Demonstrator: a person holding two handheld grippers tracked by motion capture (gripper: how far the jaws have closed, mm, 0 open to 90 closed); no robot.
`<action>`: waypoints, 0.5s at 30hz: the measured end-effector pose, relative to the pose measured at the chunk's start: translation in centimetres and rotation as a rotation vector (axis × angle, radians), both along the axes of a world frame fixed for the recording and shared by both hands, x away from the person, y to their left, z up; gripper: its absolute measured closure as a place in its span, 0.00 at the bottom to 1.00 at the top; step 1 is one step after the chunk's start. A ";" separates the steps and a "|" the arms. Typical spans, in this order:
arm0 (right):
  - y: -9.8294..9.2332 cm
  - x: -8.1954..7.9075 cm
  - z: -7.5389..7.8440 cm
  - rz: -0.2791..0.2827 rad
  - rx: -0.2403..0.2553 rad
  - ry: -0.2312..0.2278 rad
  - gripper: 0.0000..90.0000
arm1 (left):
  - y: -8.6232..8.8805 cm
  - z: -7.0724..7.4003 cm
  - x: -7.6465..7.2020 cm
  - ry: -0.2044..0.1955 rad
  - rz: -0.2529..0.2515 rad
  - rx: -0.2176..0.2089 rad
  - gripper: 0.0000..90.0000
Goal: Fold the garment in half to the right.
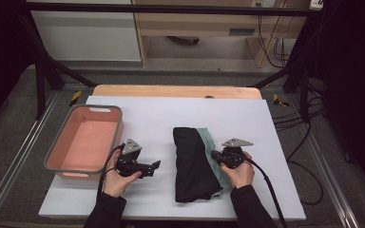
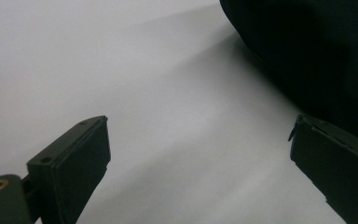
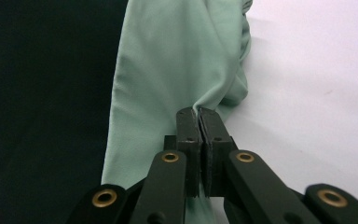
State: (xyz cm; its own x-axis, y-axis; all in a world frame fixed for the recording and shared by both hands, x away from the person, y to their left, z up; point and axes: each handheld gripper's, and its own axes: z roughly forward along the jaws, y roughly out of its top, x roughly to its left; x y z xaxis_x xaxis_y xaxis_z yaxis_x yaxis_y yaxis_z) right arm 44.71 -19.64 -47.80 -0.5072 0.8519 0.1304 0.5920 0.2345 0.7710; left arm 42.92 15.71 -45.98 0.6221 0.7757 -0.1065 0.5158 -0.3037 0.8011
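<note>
- Right now the right gripper [image 3: 199,112] has its two black jaws pressed together, with a pinch of the mint-green cloth [image 3: 177,60] puckered at their tips; in the high view that gripper [image 1: 215,155] points toward nine o'clock, into the right edge of the cloth pile.
- Behind it, the right hand [image 1: 239,171] wraps the gripper body from the five o'clock side, the grey three-cornered plate sits on top, and the dark sleeve comes in from the bottom edge with the cable trailing off toward five o'clock.
- Over on the other side, the left gripper [image 2: 200,149] stands wide open with nothing between its pads, just bare white table cover [image 2: 121,70] under them; in the high view it [image 1: 156,165] points toward three o'clock.
- Its left hand [image 1: 119,180] cups it from below, low over the cover, near the dark cloth but apart from it.
- As for the pile, the black cloth [image 1: 192,164] lies folded near the middle of the cover, on top of the green cloth [image 1: 213,164], which peeks out along its three o'clock side.
- Off at nine o'clock, the pink tub [image 1: 57,152] with a grey rim sits on the cover, its inside bare.
</note>
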 end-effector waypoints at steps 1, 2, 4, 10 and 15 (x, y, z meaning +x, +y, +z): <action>0.0 0.0 0.0 -0.001 -0.012 -0.001 0.98 | 0.0 0.0 0.0 0.001 0.000 0.002 0.05; 0.0 -0.1 0.0 -0.009 -0.027 -0.008 0.98 | 0.0 0.0 0.0 0.001 0.000 0.002 0.05; -0.1 -0.1 0.1 -0.022 -0.069 -0.006 0.98 | 0.0 -0.1 0.0 0.003 0.001 0.002 0.05; -0.5 -0.1 -0.6 -0.031 -0.019 0.012 0.98 | -0.3 -0.1 0.0 0.004 -0.007 0.002 0.05; -0.9 -0.2 -0.5 -0.015 0.004 0.003 0.91 | -0.4 -0.2 0.0 0.010 -0.015 0.000 0.05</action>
